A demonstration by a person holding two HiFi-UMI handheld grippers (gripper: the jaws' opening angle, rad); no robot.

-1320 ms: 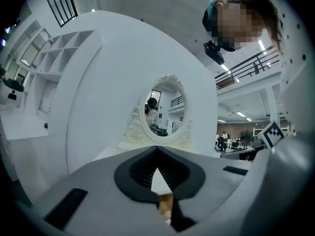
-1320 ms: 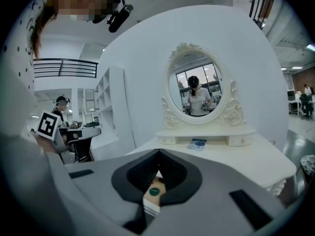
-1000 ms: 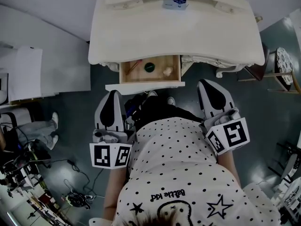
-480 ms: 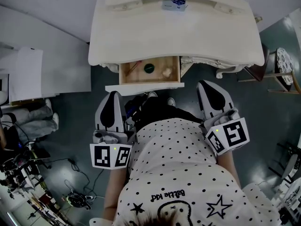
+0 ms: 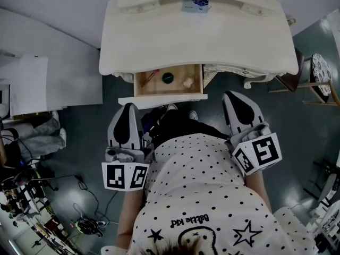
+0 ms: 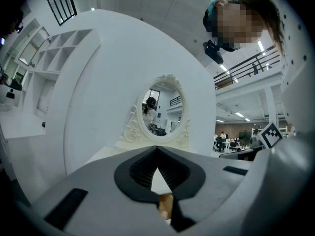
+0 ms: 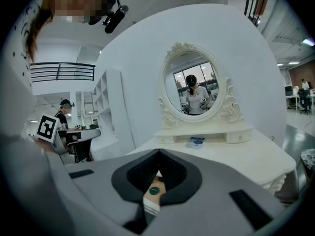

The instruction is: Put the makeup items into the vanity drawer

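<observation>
Hanging near the body, the left gripper [image 5: 128, 110] and right gripper [image 5: 234, 97] are both held clenched on nothing. A round dark-green compact [image 5: 168, 77] and a small pale item [image 5: 187, 81] are seen lying inside the open wooden drawer [image 5: 178, 87]. Judged next: a small blue-and-white packet [image 5: 196, 3] on the cream vanity top [image 5: 196, 41] is to be fetched, or the drawer pushed shut.

Bare matt wooden drawer [image 5: 178, 88] in smooth cream-painted vanity [image 5: 196, 41]
</observation>
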